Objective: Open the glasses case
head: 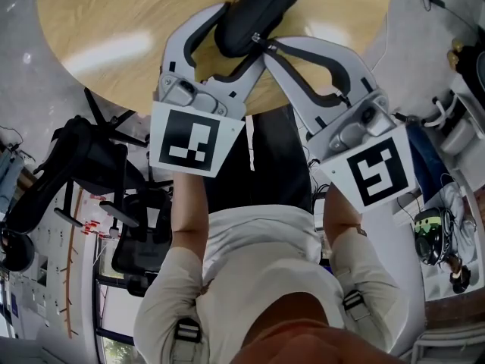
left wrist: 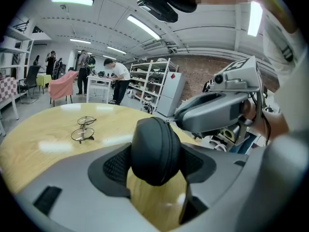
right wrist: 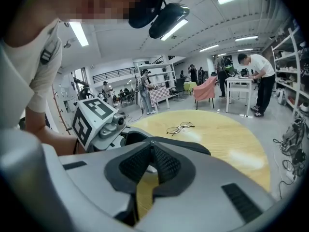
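A black zipped glasses case [head: 258, 6] lies on the round wooden table [head: 98, 44]. My left gripper [head: 241, 30] grips the case's near end; in the left gripper view both pads press the sides of the rounded case [left wrist: 155, 139]. My right gripper [head: 267, 45] comes in from the right with its jaws together at the case's zip line, pinching the small metal zipper pull [right wrist: 150, 142]. From the left gripper view its tip [left wrist: 176, 118] touches the top of the case. In the right gripper view the case is mostly hidden behind my shut jaws.
A pair of wire-rimmed glasses [left wrist: 83, 129] lies farther out on the table [right wrist: 231, 144]. A black office chair [head: 91, 165] stands at the person's left, by the table's edge. People, shelves and a pink-draped chair [left wrist: 63, 83] are far behind.
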A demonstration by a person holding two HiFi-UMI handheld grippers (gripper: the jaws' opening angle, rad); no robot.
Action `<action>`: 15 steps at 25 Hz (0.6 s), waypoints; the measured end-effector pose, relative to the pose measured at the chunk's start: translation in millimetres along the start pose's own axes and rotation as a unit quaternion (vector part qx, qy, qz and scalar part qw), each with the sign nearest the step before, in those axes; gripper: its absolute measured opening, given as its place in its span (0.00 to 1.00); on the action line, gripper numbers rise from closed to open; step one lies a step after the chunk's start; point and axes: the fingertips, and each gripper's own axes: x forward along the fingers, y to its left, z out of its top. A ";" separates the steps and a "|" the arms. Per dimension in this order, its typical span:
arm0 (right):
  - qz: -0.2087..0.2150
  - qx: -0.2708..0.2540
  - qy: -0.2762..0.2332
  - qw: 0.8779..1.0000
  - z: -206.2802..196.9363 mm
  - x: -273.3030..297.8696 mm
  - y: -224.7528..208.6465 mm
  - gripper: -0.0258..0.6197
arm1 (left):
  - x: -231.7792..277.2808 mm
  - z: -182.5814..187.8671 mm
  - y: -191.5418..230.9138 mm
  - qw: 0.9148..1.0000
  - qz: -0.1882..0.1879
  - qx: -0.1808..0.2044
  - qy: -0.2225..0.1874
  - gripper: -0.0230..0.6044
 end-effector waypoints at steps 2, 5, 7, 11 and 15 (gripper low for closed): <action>0.001 0.003 -0.006 1.000 1.3 0.2 0.1 0.10 | -1.1 -0.8 -0.4 1.000 -0.001 0.002 -0.002 0.52; -0.001 0.006 -0.007 1.000 2.3 -1.0 -0.3 0.10 | -1.2 -0.1 -1.2 1.000 0.000 0.005 -0.004 0.52; -0.002 0.008 -0.007 1.000 2.9 -1.2 -0.5 0.10 | -1.5 -0.1 -1.1 1.000 0.001 0.008 -0.004 0.52; -0.004 0.012 -0.007 1.000 3.1 -1.9 0.1 0.09 | -2.9 -2.1 -2.2 1.000 0.003 0.015 -0.003 0.52; -0.008 0.019 -0.011 1.000 5.1 -6.9 -4.4 0.07 | -3.2 -3.4 -5.1 1.000 0.004 0.021 0.003 0.52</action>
